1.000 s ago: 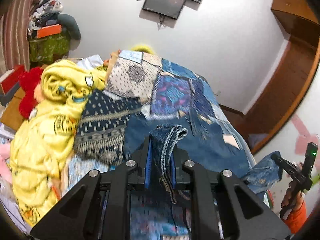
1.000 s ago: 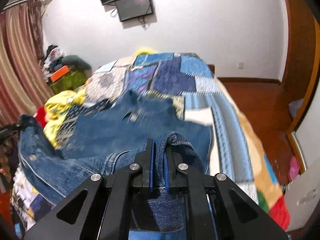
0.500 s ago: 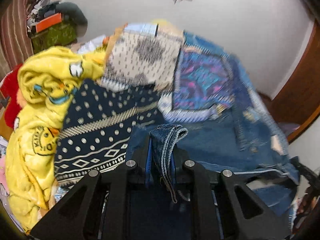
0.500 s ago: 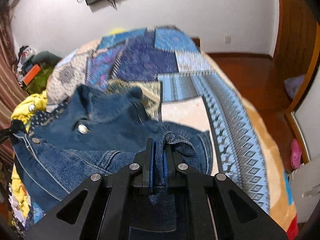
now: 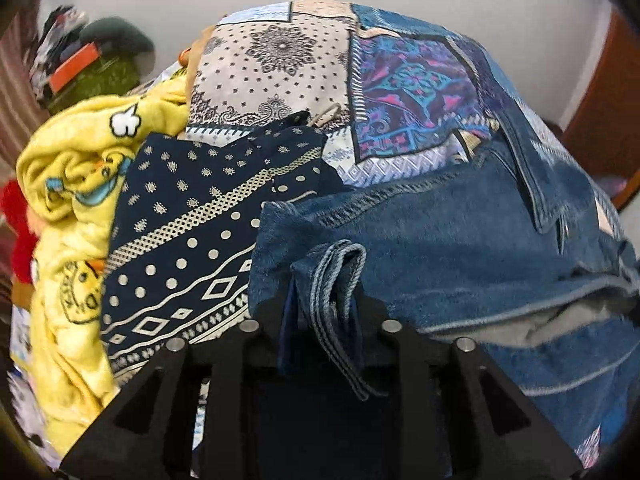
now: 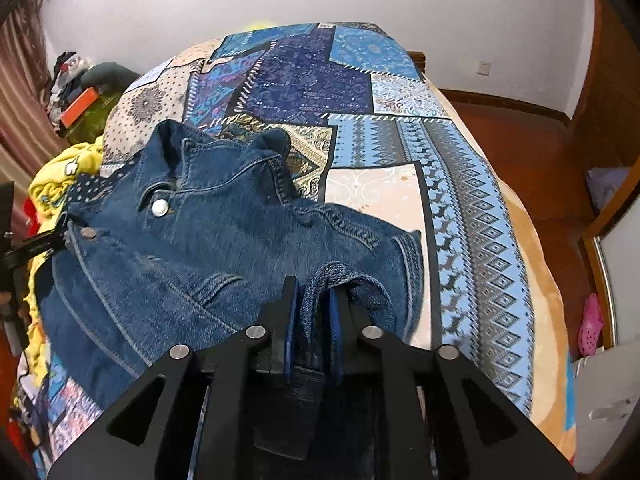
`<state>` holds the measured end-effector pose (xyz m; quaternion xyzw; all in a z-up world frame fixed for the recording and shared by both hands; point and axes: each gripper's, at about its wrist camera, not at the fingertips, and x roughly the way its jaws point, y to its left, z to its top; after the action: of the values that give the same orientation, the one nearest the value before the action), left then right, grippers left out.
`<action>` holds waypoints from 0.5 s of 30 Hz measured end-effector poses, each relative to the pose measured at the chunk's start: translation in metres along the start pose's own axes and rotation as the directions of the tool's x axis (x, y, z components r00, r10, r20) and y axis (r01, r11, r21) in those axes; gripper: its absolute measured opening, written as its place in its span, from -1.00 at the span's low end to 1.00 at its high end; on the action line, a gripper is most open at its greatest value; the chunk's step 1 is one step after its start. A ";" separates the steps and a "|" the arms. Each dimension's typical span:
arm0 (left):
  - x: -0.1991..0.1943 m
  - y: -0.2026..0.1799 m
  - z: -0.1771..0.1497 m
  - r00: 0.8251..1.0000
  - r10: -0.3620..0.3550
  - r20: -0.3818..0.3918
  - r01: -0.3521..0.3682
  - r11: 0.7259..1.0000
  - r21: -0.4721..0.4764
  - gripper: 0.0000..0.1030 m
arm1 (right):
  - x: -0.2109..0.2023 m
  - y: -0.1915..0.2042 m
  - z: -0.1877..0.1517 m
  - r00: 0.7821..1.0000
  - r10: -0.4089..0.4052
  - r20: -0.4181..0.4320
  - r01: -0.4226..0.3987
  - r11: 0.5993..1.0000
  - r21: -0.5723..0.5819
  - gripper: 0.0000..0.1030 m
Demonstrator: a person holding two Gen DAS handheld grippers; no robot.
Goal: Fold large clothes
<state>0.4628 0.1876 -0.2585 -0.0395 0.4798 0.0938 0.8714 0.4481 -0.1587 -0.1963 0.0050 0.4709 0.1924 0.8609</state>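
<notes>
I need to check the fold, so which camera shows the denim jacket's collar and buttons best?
The right wrist view: the denim jacket lies spread across the bed, collar and metal buttons plain. The left wrist view shows only its plain hem side.

A bed covered by a blue, beige and purple patchwork-print quilt (image 6: 400,152) carries a dark blue denim jacket (image 6: 224,240), spread collar-up across its near half. Beside it lie a navy, cream-patterned cloth (image 5: 192,240) and a crumpled yellow cartoon-print fleece blanket (image 5: 76,184).
</notes>
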 end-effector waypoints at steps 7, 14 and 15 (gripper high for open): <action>-0.041 -0.005 -0.007 1.000 0.001 0.031 -0.003 0.998 0.063 0.12 | -0.066 -0.028 -0.005 0.975 -0.181 0.127 0.177 0.983 0.041 0.16; -0.118 -0.011 -0.014 0.982 -0.070 0.173 0.060 0.996 0.064 0.50 | -0.109 -0.014 -0.019 0.974 -0.145 0.173 0.146 0.989 0.009 0.22; -0.123 -0.013 -0.018 0.982 -0.075 0.175 0.062 0.995 0.077 0.50 | -0.110 -0.009 -0.021 0.976 -0.135 0.173 0.136 0.991 0.004 0.29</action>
<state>0.3867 0.1562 -0.1647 -0.0166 0.4014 0.0498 0.9144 0.3813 -0.2071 -0.1207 -0.0140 0.3927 0.1339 0.9098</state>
